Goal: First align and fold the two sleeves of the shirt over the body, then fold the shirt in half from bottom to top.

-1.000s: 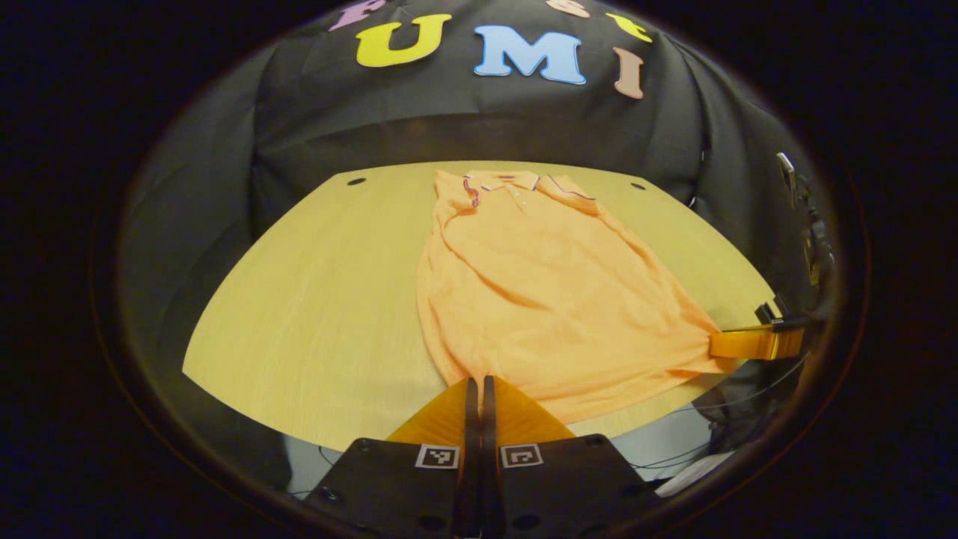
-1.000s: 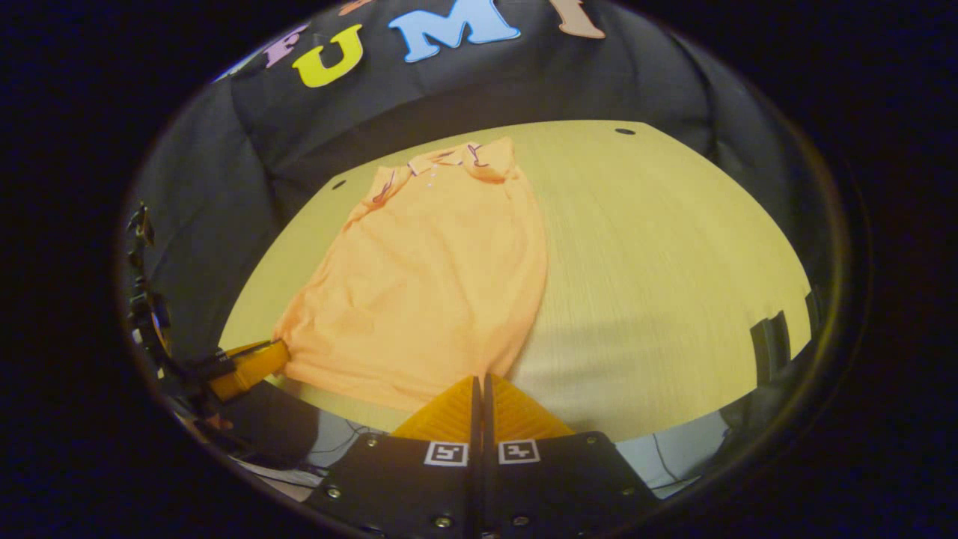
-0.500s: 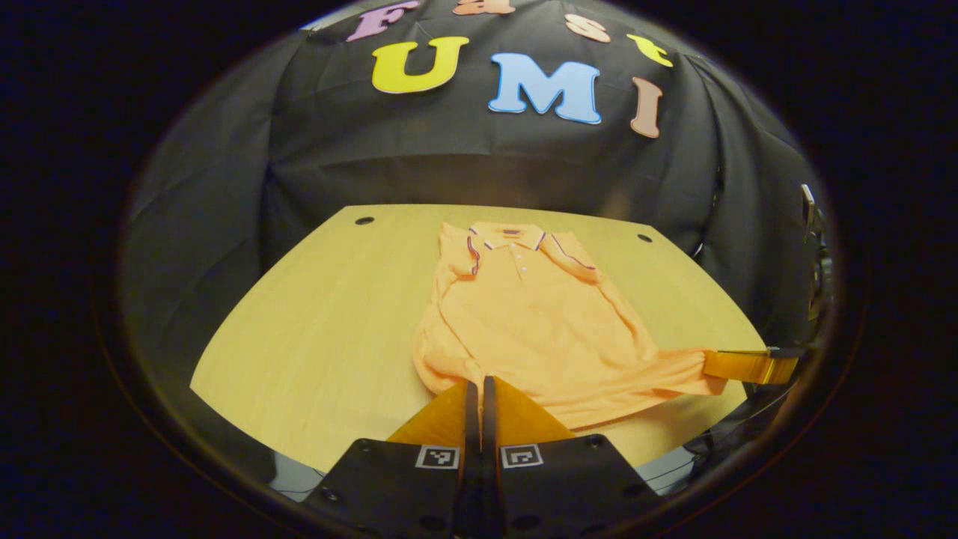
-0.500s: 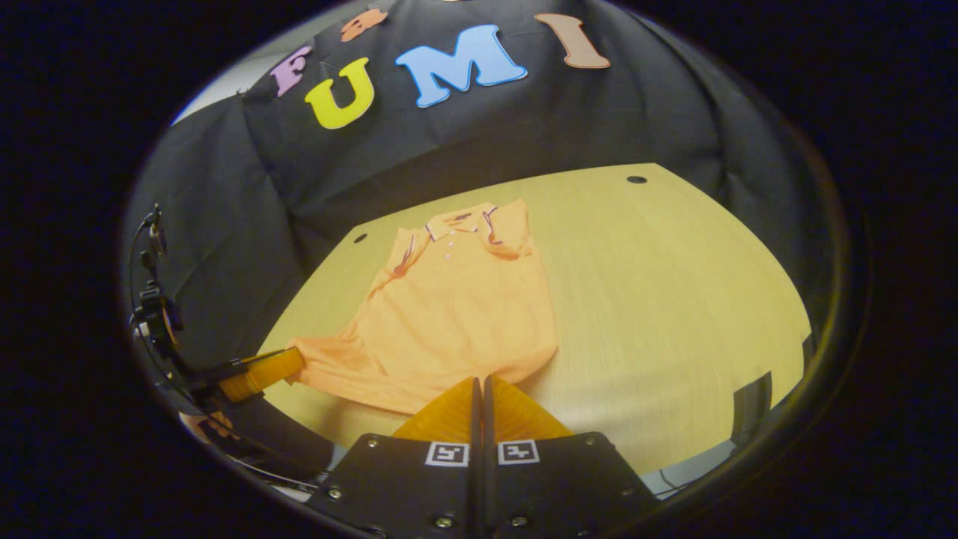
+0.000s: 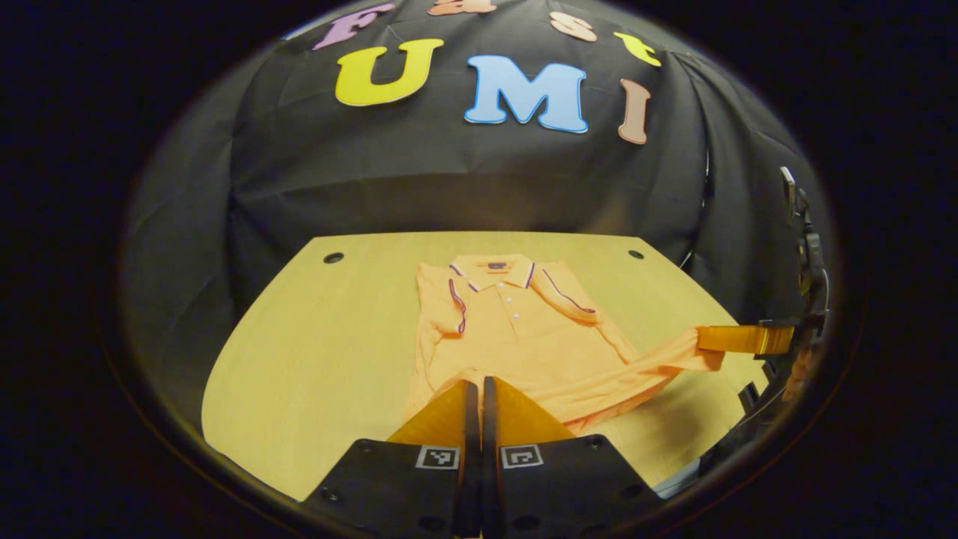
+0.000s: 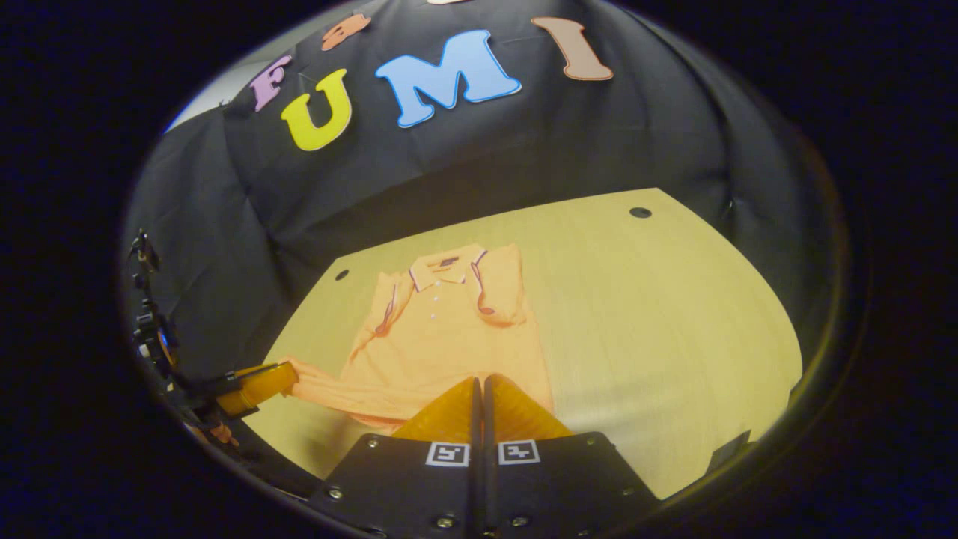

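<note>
— Orange shirt (image 5: 524, 337): where does it lie on your wooden table (image 5: 314, 352)?

— Toward the table's far half in the left gripper view, with both sleeves already folded over the body. Its long axis runs from you to the black cloth wall (image 5: 449, 180), and the collar (image 5: 492, 271) points at that wall.

— What differs from a second ago?

— Then the shirt lay flat at full length. Now you have lifted the hem and carried it toward the collar, so the shirt looks much shorter and its lower part hangs raised between your grippers.

— How do your grippers stand, left to right?

— Your left gripper (image 5: 476, 389) has its fingers pressed together on the hem's left corner. Your right gripper (image 6: 479, 388) is likewise clamped on the right corner; seen from the left gripper view it sits at the far right (image 5: 718, 338), with the cloth stretched to it.

— Any containers?

— I see only the shirt on the table.
</note>
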